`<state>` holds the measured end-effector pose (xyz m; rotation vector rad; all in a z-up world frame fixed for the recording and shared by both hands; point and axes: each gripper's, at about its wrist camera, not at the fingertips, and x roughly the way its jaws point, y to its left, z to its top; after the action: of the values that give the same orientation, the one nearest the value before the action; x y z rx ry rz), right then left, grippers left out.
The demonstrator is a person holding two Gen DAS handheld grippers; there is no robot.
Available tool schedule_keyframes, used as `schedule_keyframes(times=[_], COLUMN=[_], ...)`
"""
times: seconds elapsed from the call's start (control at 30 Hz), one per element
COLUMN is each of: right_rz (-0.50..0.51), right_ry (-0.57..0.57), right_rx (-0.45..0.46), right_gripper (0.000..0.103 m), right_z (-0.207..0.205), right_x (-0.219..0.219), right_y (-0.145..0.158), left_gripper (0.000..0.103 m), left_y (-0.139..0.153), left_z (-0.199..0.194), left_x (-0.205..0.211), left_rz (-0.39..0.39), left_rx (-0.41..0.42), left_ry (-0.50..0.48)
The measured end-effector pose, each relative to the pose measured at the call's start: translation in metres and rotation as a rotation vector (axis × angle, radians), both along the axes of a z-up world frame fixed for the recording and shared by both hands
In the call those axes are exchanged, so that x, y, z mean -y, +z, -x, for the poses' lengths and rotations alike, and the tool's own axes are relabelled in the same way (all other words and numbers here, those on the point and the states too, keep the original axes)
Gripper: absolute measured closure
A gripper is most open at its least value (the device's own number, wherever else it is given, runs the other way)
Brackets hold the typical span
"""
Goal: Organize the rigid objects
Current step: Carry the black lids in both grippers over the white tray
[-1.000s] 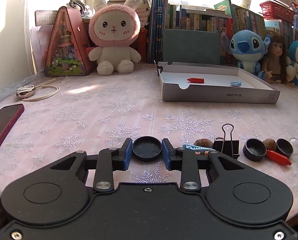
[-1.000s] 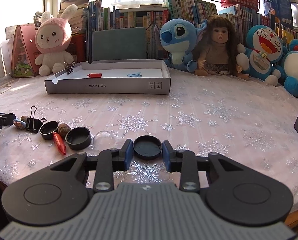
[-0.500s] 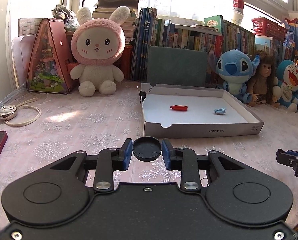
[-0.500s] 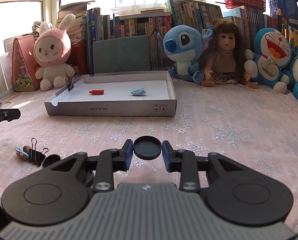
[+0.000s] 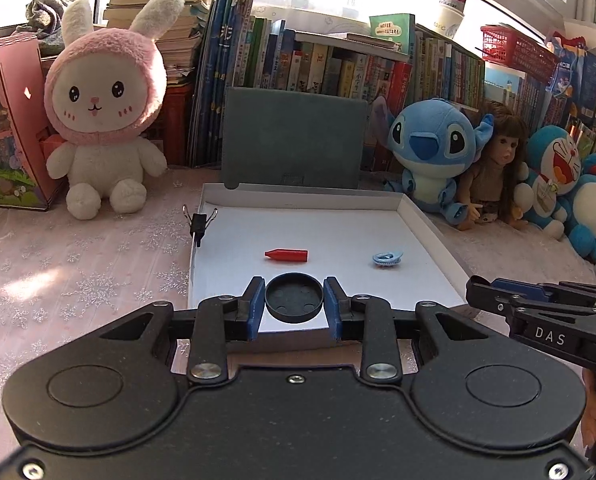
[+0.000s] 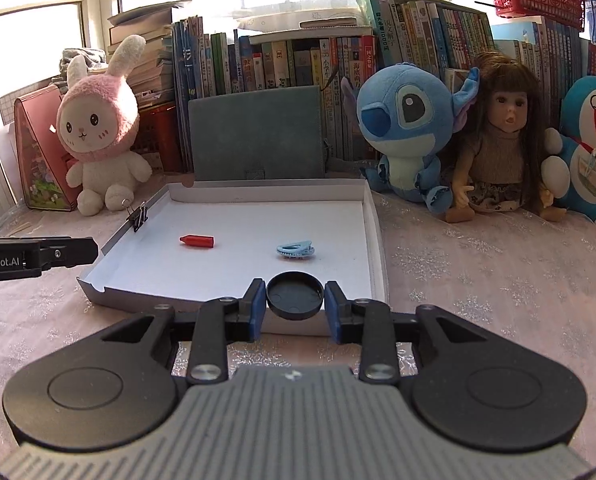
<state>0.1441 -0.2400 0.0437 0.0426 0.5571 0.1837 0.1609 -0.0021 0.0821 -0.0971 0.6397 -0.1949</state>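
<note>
A pink snowflake cloth covers the tabletop [image 5: 77, 280], with books and plush toys lined along its far edge under a bright window. The left gripper [image 5: 294, 304] has its jaws clenched on a round black cap [image 5: 293, 298], held hollow side up over the near edge of a shallow white box [image 5: 430, 232]. The right gripper [image 6: 295, 300] grasps a second black cap [image 6: 295, 295] the same way, over the near edge of the box towards its right corner. Inside the box lie a red crayon [image 5: 286, 255] near the middle and a blue hair clip [image 5: 386, 258] to its right, well apart. A black binder clip [image 5: 199, 224] is clamped on the box's left wall near the far corner. Behind the box stands a grey-green board [image 5: 293, 140], flanked by a pink bunny [image 5: 101, 108] and a blue plush [image 5: 430, 152], with a doll [image 6: 498, 140] beside it.
</note>
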Motion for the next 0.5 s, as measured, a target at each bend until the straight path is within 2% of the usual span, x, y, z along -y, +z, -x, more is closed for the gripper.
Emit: schedule_keyframes(times=[0.13, 0.27, 0.37, 0.5], right_rz=[-0.038, -0.010, -0.008, 0.003], right_ry=[0.018, 0.034, 0.037, 0.033], right_rx=[-0.075, -0.127, -0.186, -0.214], right_gripper=[0.066, 0.066, 0.066, 0.066], right_z=[-0.035, -0.063, -0.080, -0.093], right_x=[-0.001, -0.007, -0.010, -0.013], right_y=[0.001, -0.004, -0.011, -0.018], left_gripper=[0.073, 0.073, 0.073, 0.073], left_y=[-0.010, -0.027, -0.040, -0.048], left_z=[-0.040, -0.074, -0.092, -0.106], left_x=[0.015, 0.024, 0.026, 0.035], left_rz=[0.026, 0.042, 0.044, -0.001], left_rx=[-0.101, -0.189, -0.224, -0.215], left_ry=[-0.018, -0.013, 0.003, 0.011])
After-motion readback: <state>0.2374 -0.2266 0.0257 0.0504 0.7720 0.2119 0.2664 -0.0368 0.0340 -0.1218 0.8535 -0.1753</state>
